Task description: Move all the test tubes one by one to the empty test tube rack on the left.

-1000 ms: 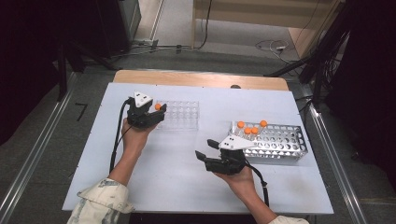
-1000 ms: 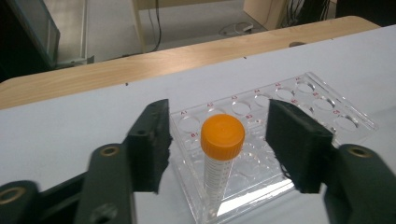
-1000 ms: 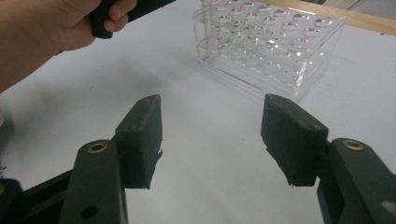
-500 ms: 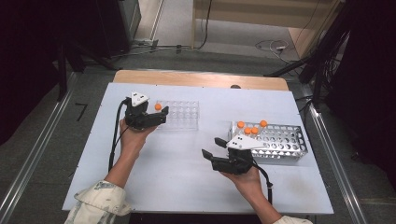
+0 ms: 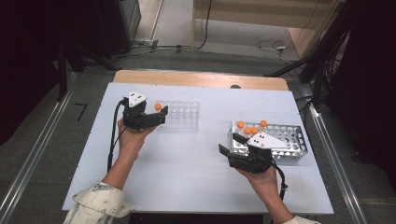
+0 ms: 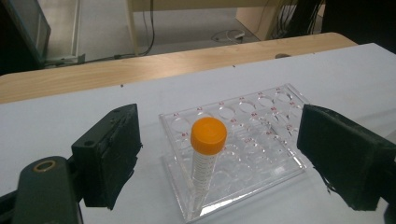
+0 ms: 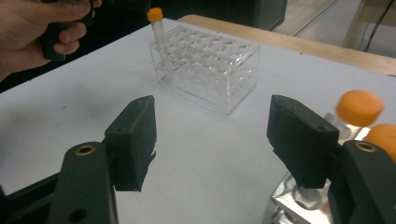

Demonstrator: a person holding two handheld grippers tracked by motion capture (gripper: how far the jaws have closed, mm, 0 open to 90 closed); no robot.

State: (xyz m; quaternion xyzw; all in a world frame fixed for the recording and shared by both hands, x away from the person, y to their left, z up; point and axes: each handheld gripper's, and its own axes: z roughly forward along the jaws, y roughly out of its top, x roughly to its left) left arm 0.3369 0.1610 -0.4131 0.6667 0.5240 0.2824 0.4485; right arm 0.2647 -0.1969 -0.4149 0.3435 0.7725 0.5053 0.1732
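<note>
- left tongs (image 5: 161,117) at the left-far part of the white table (image 5: 187,158), held by the left hand (image 5: 132,140); jaws spread wide, pinching nothing
- left gripper view: left tongs (image 6: 219,154) straddle the near-left corner of the clear rack (image 6: 243,140) with a gap on both sides, no contact with the tube
- orange-capped tube (image 5: 158,107) stands in the left end of the clear rack (image 5: 180,114), roughly upright; close up, the orange-capped tube (image 6: 205,158) sits in a corner hole, other holes of this rack look unfilled
- grey three-cornered plate (image 5: 136,98) on top of the left tongs, black cable (image 5: 112,135) trailing toward the near edge along the forearm
- patterned sleeve (image 5: 95,205) at the bottom left
- right tongs (image 5: 231,144) near-right of table centre, held by the right hand (image 5: 261,179); jaws spread, pinching nothing, pointing left-far
- right gripper view: right tongs (image 7: 210,135) over bare table, well apart from the clear rack (image 7: 205,65) and its tube (image 7: 156,25); left hand (image 7: 37,28) in the top left corner
- metal rack (image 5: 285,140) at the right, just beside the right tongs, partly hidden by them
- orange caps (image 5: 252,127) clustered at the metal rack's left-far end; exact count cannot tell
- right gripper view: two orange caps (image 7: 359,107) at the right edge, blurred
- wooden strip (image 5: 201,79) along the far table edge
</note>
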